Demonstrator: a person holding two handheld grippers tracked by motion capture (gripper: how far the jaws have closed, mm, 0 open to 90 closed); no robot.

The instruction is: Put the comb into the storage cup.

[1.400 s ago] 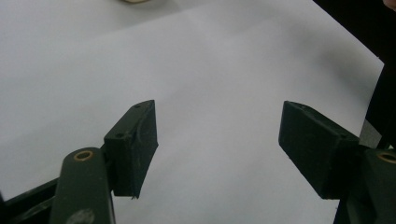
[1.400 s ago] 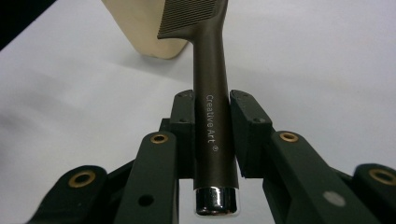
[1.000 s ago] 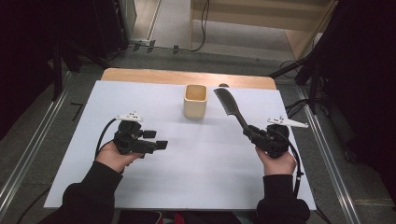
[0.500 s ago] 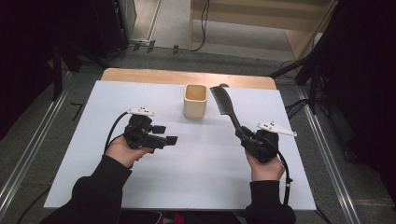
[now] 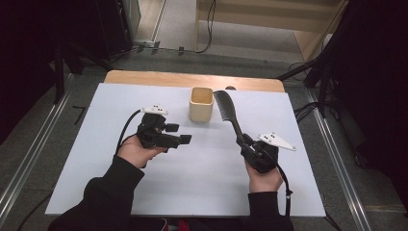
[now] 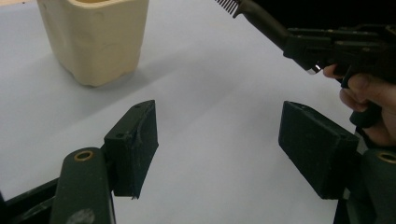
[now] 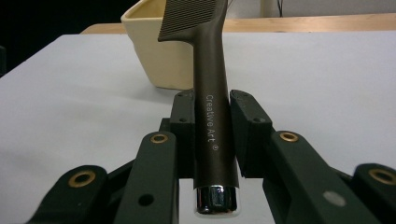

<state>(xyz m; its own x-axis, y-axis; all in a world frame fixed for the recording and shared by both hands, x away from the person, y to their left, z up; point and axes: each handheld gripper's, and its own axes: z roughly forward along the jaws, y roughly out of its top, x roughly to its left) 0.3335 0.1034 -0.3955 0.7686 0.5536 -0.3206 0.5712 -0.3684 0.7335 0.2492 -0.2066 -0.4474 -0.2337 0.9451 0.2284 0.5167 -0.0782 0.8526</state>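
My right gripper [image 5: 244, 142] [image 7: 211, 128] is shut on the handle of a dark comb [image 5: 225, 111] [image 7: 212, 112]. The comb points away from me, and its toothed end reaches beside the top of a cream square cup [image 5: 201, 104] [image 7: 161, 51] at the back middle of the white table sheet [image 5: 192, 183]. My left gripper [image 5: 180, 136] [image 6: 217, 144] stands open above the sheet, in front and to the left of the cup [image 6: 93, 37], with nothing between its pads. In the left gripper view the right gripper [image 6: 303, 46] and the comb [image 6: 261, 21] show at the upper right.
A wooden board edge [image 5: 192, 78] runs behind the sheet. Metal rails [image 5: 29, 163] flank the table on both sides, with cables and dark stands on the floor beyond.
Both hands have moved toward the middle. The right gripper has brought the comb leftward and lower, closer to the cup. The left gripper has shifted right toward the cup.
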